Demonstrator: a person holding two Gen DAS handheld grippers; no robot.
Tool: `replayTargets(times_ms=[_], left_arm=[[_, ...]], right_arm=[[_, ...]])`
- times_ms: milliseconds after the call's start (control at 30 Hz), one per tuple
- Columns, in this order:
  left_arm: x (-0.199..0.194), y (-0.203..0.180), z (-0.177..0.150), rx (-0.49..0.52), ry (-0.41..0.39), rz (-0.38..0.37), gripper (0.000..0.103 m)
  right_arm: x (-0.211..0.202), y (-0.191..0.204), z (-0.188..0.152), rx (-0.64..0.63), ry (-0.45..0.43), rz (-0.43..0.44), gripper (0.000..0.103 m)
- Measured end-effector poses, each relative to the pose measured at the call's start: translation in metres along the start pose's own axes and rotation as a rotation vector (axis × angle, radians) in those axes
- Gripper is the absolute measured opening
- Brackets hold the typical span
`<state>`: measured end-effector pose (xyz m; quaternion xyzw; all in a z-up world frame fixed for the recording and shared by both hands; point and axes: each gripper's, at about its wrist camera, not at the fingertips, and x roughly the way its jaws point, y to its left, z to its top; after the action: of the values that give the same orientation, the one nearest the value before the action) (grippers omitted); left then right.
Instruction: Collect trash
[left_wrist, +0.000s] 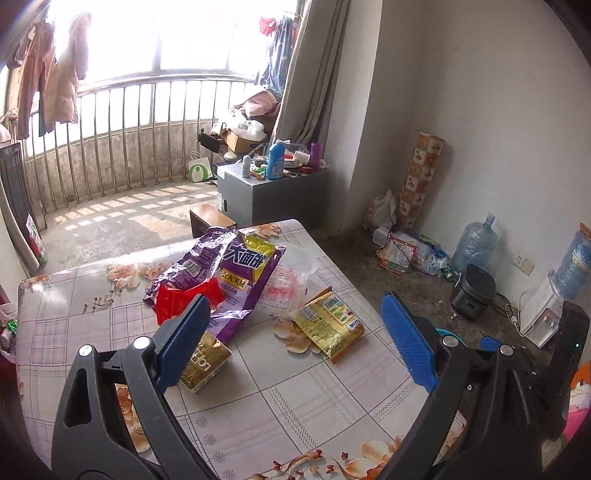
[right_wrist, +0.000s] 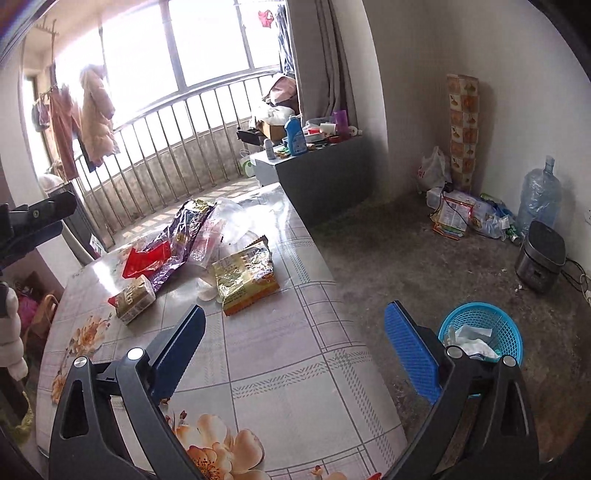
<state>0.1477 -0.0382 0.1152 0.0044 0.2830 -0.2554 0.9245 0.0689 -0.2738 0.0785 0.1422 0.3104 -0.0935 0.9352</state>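
Note:
Trash lies on the floral table: a purple snack bag with a red wrapper, a clear plastic bag, a yellow packet and a small gold box. My left gripper is open and empty, just before the gold box and the yellow packet. In the right wrist view the same purple bag, yellow packet and gold box lie ahead. My right gripper is open and empty over the table's right edge. A blue basket holding white paper stands on the floor.
A grey cabinet with bottles stands beyond the table. Water jugs, a rice cooker and bags of clutter line the right wall. A balcony railing with hanging clothes is at the back. The left gripper shows at the left edge.

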Motion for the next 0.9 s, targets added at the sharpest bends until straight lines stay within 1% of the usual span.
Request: replayTargets(times_ms=[100, 200, 433, 600, 733, 833, 867, 900], left_arm=[[-0.003, 0.006, -0.002, 0.004, -0.007, 0.007, 0.09], [-0.005, 0.016, -0.004, -0.002, -0.01, 0.022, 0.09], [-0.014, 0.053, -0.011, -0.085, -0.018, 0.07, 0.09], [-0.018, 0.082, -0.015, -0.141, -0.017, 0.095, 0.09], [-0.016, 0.103, -0.014, -0.161, -0.026, 0.098, 0.089], [-0.008, 0.12, -0.01, -0.174, -0.028, 0.083, 0.089], [-0.003, 0.126, -0.009, -0.182, -0.021, 0.074, 0.089], [0.002, 0.132, -0.009, -0.191, -0.012, 0.064, 0.085]], right_arm=[[0.0, 0.003, 0.001, 0.011, 0.011, 0.032, 0.095], [0.001, -0.003, 0.002, 0.04, 0.023, 0.061, 0.095], [0.008, -0.018, 0.008, 0.127, 0.049, 0.128, 0.095], [0.017, -0.007, 0.018, 0.119, 0.068, 0.192, 0.093], [0.027, 0.004, 0.029, 0.121, 0.09, 0.251, 0.09], [0.041, 0.013, 0.039, 0.115, 0.114, 0.277, 0.089], [0.047, 0.016, 0.043, 0.115, 0.123, 0.291, 0.088], [0.053, 0.018, 0.046, 0.119, 0.131, 0.307, 0.087]])
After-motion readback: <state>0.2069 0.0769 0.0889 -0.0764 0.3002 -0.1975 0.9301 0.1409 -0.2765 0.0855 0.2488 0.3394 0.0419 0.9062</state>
